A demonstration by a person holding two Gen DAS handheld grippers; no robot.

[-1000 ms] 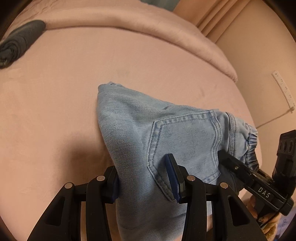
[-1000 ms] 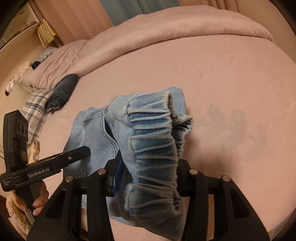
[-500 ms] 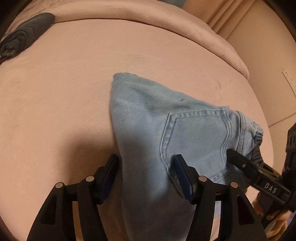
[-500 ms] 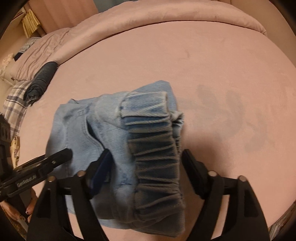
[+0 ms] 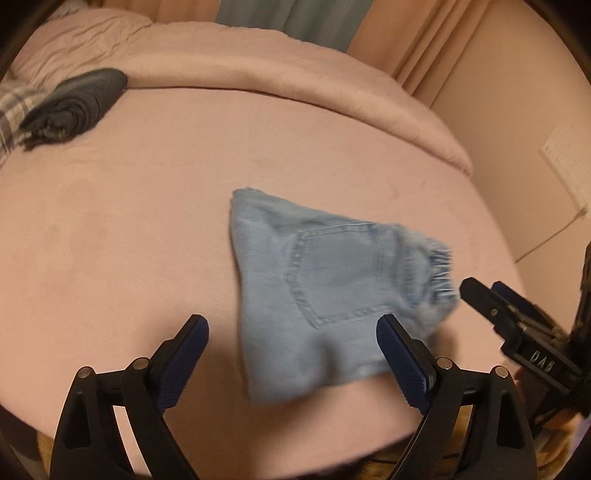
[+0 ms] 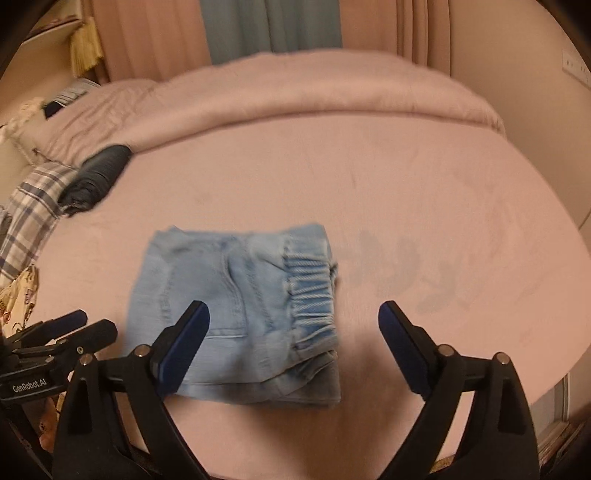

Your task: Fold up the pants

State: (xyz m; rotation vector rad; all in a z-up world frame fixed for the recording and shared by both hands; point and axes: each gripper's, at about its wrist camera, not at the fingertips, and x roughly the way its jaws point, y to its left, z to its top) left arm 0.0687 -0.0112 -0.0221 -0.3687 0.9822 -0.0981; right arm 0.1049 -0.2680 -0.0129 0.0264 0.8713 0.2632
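The pants [image 5: 332, 291] lie folded into a compact light-blue denim bundle on the pink bed [image 5: 129, 229], near its front edge and well clear of everything else on it. In the left wrist view a back pocket faces up, and the gathered elastic waistband [image 6: 308, 288] sits along the bundle's right side; in the right wrist view that ribbed band runs down the right half of the bundle.

The left hand-held gripper [image 5: 293, 354] hovers above the near end of the pants with its jaws spread wide and opening; the cloth shows between the blue pads but neither pad presses on it. The right hand-held gripper [image 6: 293, 343] likewise stands wide and is opening, its left pad over the denim and its right pad over bare bedding, holding nothing. Each gripper also shows at the edge of the other's view, beside the bundle.

Both pictures are smeared by motion, so the exact layering of the fold is hard to read, though the lower right corner seems to show several stacked edges.

At the far left of the bed a dark rolled garment [image 5: 74, 107] rests against the folded-back pink duvet [image 5: 277, 77], just beside a plaid cloth [image 6: 33, 206]. Curtains [image 6: 273, 29] hang behind the bed.
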